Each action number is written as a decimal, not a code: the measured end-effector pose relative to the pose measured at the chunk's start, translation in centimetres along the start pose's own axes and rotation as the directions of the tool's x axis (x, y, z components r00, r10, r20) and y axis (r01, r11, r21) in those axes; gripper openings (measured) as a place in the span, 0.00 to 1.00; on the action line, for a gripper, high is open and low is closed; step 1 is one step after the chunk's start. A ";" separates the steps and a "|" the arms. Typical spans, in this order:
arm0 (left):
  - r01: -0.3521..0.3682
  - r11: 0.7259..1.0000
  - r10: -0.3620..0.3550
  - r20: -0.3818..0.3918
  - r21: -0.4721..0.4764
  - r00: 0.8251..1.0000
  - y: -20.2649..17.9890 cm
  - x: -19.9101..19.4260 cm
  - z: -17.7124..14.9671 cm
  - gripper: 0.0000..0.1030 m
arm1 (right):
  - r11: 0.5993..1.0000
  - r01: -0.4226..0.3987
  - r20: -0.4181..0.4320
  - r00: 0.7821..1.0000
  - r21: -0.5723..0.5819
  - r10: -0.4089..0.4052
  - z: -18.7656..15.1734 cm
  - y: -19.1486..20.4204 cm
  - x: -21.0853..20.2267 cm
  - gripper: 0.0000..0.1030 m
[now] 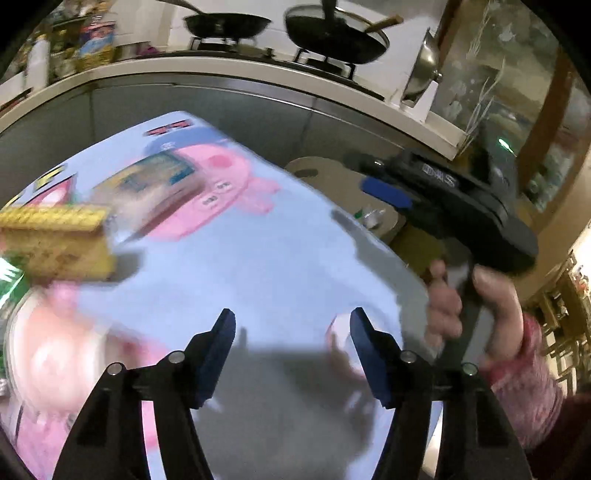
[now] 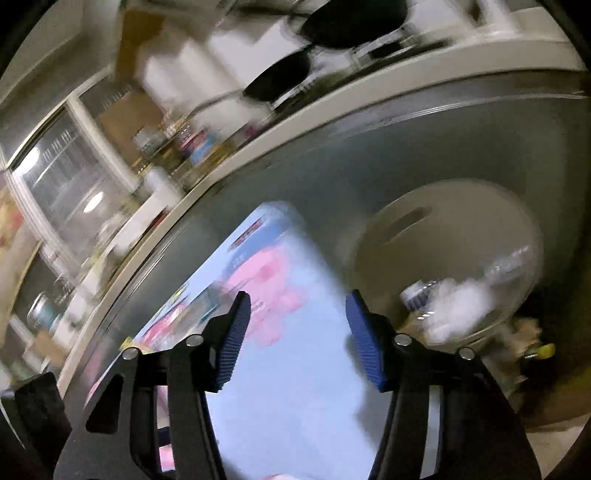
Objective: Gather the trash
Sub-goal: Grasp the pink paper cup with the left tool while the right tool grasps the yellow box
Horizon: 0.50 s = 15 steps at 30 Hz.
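A light blue table with pink pig cartoons (image 1: 258, 258) fills the left wrist view. A yellow box (image 1: 55, 243) lies at its left edge, and a small pale scrap (image 1: 338, 334) lies near my left gripper's right finger. My left gripper (image 1: 293, 321) is open and empty above the table. The right gripper shows in the same view (image 1: 388, 184), held beside the table's right edge over a beige bin (image 1: 317, 166). In the right wrist view my right gripper (image 2: 298, 306) is open and empty. The bin (image 2: 443, 229) holds white crumpled trash (image 2: 461, 299) and a bottle (image 2: 417, 295).
A kitchen counter (image 1: 258, 77) with grey cabinet fronts runs behind the table. Black pans (image 1: 332, 33) sit on the stove. A steel bowl (image 1: 424, 62) leans at the counter's right end. Jars and packets (image 2: 192, 144) crowd the counter's left part.
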<state>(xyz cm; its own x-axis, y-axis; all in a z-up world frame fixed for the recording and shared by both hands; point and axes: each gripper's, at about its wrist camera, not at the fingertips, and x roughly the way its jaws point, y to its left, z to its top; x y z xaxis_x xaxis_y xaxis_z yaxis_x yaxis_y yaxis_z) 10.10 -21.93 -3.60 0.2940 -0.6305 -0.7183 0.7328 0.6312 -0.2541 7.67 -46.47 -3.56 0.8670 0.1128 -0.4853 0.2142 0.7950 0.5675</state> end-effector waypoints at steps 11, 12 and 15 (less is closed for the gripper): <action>-0.121 0.903 0.166 0.075 -0.413 0.983 14.3 -8.8 -6.5 0.62 | 0.964 -0.235 -0.342 0.922 -0.125 0.181 -8.2 12.2 8.5 0.33; -0.106 0.897 0.158 0.087 -0.429 0.984 14.8 -8.9 -6.5 0.62 | 0.961 -0.242 -0.355 0.917 -0.131 0.182 -8.6 12.8 8.9 0.33; -0.055 0.900 0.117 0.117 -0.432 0.986 15.8 -8.3 -5.7 0.62 | 0.955 -0.246 -0.388 0.906 -0.163 0.168 -10.1 14.6 9.4 0.33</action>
<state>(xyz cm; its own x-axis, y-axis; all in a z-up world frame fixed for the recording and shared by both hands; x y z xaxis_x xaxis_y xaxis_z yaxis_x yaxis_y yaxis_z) 15.71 -4.18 -5.32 0.4474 -0.6010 -0.6623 0.3779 0.7982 -0.4691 14.43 -27.77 -6.52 0.6474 0.4665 -0.6027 -0.0820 0.8289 0.5534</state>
